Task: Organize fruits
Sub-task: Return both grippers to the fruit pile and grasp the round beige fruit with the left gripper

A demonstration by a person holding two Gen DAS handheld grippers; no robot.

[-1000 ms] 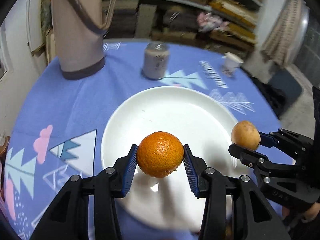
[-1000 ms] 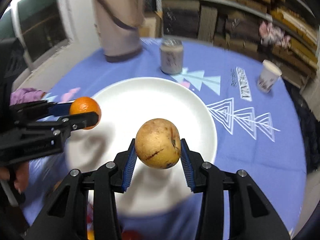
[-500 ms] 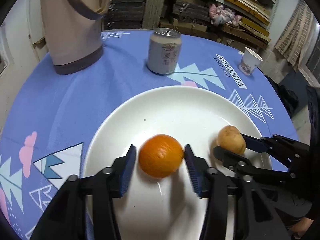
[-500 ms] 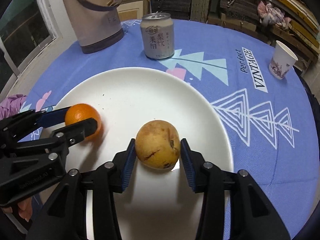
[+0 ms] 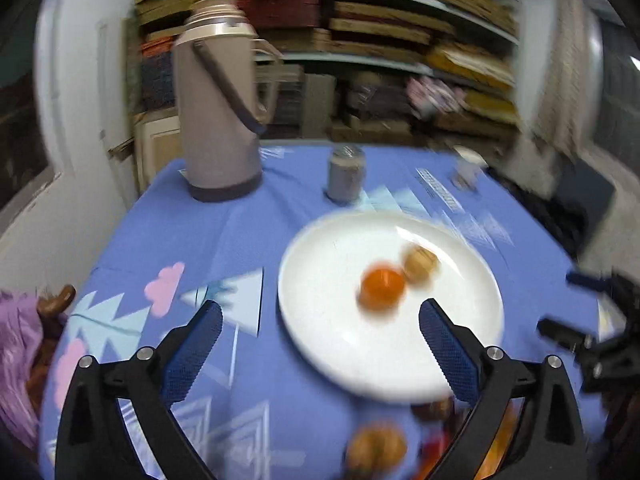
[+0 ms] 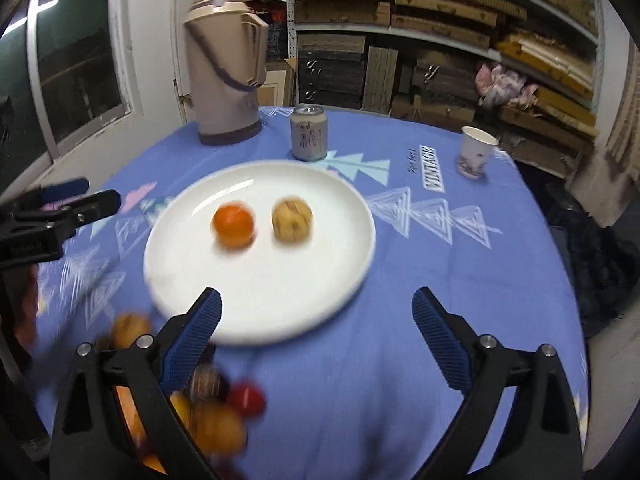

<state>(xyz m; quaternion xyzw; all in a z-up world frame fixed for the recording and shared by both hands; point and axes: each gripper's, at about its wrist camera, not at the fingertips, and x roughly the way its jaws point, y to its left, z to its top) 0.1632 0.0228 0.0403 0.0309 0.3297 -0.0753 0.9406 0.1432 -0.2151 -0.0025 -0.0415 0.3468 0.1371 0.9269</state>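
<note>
An orange (image 6: 233,221) and a brownish-yellow pear (image 6: 292,220) lie side by side on the white plate (image 6: 320,304); the left wrist view shows the same orange (image 5: 382,289), pear (image 5: 419,264) and plate (image 5: 320,336), blurred. My left gripper (image 5: 320,340) is drawn back from the plate, its jaws opening wide with nothing between them; it also shows at the left edge of the right wrist view (image 6: 68,196). My right gripper (image 6: 316,332) hangs over the plate's near rim, jaws opening, nothing gripped. A blurred heap of more fruit (image 6: 216,424) lies near the table's front edge.
On the blue patterned tablecloth (image 6: 440,280) stand a tall beige thermos (image 6: 224,64), a drink can (image 6: 308,132) and a paper cup (image 6: 476,152) beyond the plate. Shelves of stacked boards fill the back wall. A purple cloth (image 5: 16,360) lies at the left.
Both grippers let go of their fruit and pulled back from the plate with jaws spread wide. The orange and the pear now rest on the plate by themselves.
</note>
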